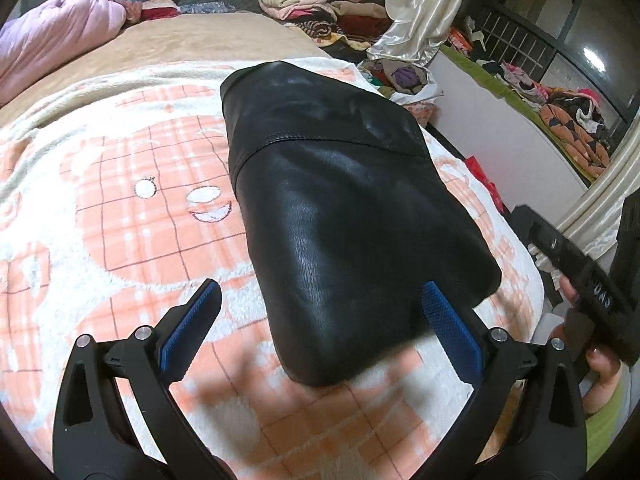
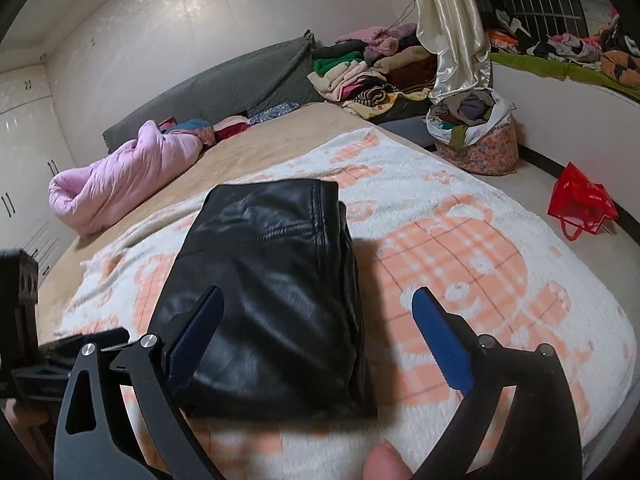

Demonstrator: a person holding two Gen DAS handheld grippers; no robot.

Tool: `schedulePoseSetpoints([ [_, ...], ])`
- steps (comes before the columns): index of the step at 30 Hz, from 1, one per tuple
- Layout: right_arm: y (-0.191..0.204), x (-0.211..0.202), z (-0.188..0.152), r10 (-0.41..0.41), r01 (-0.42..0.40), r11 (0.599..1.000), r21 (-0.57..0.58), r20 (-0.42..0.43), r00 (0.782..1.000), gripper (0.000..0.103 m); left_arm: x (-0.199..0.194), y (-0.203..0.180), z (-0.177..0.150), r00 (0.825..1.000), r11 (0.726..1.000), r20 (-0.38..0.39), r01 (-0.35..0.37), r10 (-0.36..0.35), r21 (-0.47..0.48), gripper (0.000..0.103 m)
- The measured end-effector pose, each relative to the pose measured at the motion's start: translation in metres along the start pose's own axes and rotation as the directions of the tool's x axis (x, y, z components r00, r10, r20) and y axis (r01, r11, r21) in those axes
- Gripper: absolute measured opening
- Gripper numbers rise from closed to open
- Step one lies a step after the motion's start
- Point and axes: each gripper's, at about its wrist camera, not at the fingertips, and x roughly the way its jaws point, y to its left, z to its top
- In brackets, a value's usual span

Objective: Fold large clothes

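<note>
A black leather garment lies folded into a thick rectangle on the white and orange blanket that covers the bed. My left gripper hovers over the garment's near end, open, its blue pads wide apart and off the leather. In the right wrist view the same garment shows its stacked folded edges on the right side. My right gripper is open above its near end, with nothing pressed between the pads. A hand holds the right gripper's body at the edge of the left wrist view.
A rolled pink quilt lies at the bed's far left. Piled clothes sit at the far corner beside a cream curtain. On the floor to the right stand a full floral laundry bag and a red bag.
</note>
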Motion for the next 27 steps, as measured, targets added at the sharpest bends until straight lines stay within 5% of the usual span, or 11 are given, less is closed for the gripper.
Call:
schedulePoseSetpoints([
  [9,0.010,-0.039,-0.041,0.016,-0.015,0.999,-0.029,0.020,1.000,0.098,-0.030,-0.007,-0.030,0.996,0.999,0.079,-0.039,0.036,0.038,0.094],
  [27,0.023,-0.068,-0.074,-0.015,0.008,0.991,-0.137,-0.054,0.998,0.099,-0.049,-0.003,-0.063,0.995,0.997,0.073,-0.072,0.073,-0.016,0.094],
])
